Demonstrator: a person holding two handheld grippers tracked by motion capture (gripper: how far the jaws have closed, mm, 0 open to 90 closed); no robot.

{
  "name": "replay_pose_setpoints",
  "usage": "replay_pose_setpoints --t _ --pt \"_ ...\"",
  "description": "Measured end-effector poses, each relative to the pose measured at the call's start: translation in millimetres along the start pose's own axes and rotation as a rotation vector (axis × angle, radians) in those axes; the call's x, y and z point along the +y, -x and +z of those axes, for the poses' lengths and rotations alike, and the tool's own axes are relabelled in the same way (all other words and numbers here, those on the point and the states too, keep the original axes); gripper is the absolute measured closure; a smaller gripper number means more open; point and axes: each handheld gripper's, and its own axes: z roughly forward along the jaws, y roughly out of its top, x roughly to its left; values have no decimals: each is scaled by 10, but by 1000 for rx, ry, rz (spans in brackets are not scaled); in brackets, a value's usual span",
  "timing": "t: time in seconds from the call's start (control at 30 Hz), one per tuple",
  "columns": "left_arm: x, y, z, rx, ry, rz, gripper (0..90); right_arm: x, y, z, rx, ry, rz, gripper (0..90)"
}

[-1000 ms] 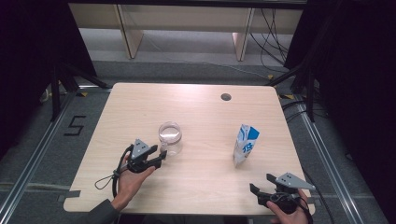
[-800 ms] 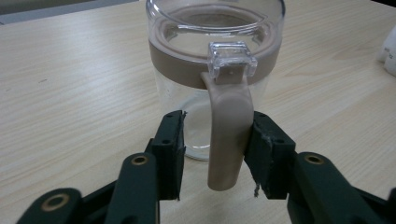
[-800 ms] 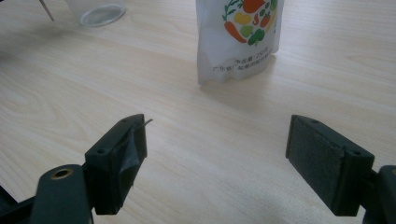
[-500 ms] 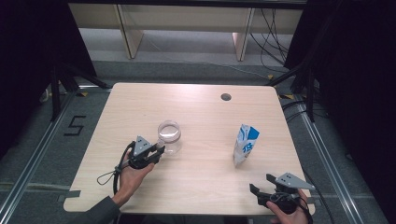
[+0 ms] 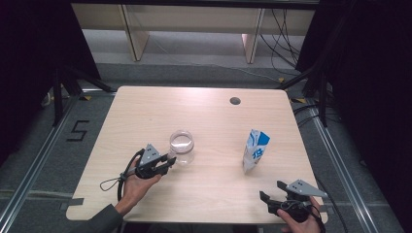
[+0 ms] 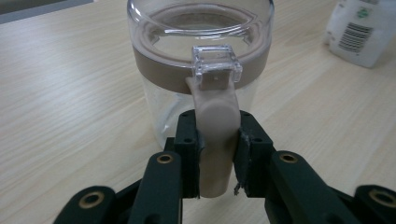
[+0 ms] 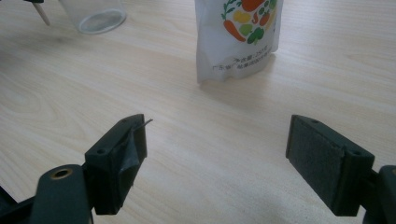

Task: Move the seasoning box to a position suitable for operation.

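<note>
At tabletop 7 o'clock | my left gripper (image 6: pixel 215 140) fingers pinch jar (image 5: pixel 181 146) latch tab (image 6: pixel 214 135); rigid, light, slippery plastic | right gripper (image 7: pixel 224 158) fingers wide, idle near pouch (image 7: pixel 239 35)

A pale wood-grain rectangular table (image 5: pixel 145 111) with rounded corners is set on a grey carpeted floor (image 5: pixel 184 53). A round dark cable hole (image 5: pixel 235 101) is cut near its far edge. Beige wooden shelving (image 5: pixel 131 24) is seen beyond (black cables (image 5: pixel 279 29) trail beside it). Dark curtains (image 5: pixel 29 53) are hung at both sides.
</note>
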Motion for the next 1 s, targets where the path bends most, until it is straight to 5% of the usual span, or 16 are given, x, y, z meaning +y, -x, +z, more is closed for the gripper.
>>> replay_pose_setpoints --t 0.1,0.17,0.67,0.83,0.9,1.0 --pt "4 38 4 -31 -3 18 728 -2 -29 -4 9 -2 40 213" --pt "8 57 8 -56 -6 35 728 1 1 1 0 0 1 213" --pt "1 216 69 -212 29 107 728 4 5 -4 6 10 -6 212" --pt "-14 250 62 -280 29 134 728 3 -8 -6 11 6 8 213" --pt "-16 275 62 -305 27 150 728 -1 -41 -10 14 -11 55 212" --pt "-7 313 67 -334 23 167 728 3 -4 -3 17 4 7 212"
